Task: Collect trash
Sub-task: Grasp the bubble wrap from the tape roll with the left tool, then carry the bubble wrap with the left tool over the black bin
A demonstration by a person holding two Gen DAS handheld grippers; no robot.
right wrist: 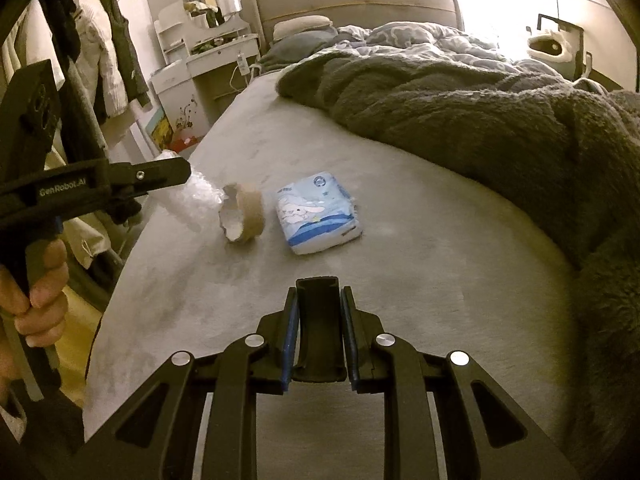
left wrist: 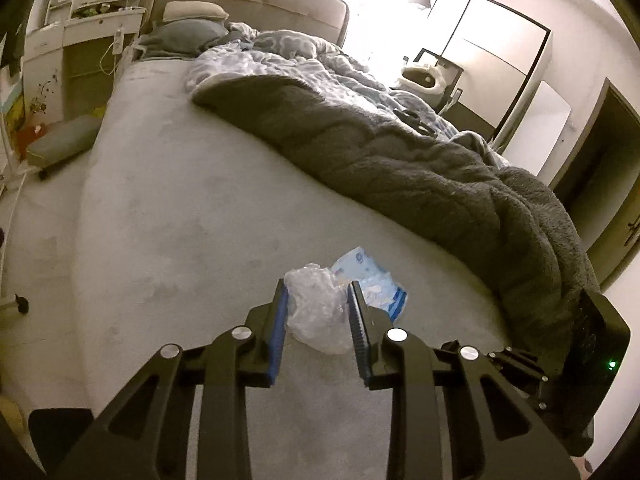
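My left gripper is shut on a crumpled clear plastic wrap, held between its blue pads a little above the bed; the wrap also shows in the right wrist view, where the left gripper comes in from the left. A cardboard tape roll core lies on the grey sheet next to the wrap. A blue-and-white tissue pack lies just right of it, and shows behind the wrap in the left wrist view. My right gripper is shut on a black handle-like object, over the bed's near part.
A dark fluffy blanket and a patterned quilt cover the bed's right side. A pillow lies by the headboard. A white dressing table and hanging clothes stand left of the bed. The mattress edge runs along the left.
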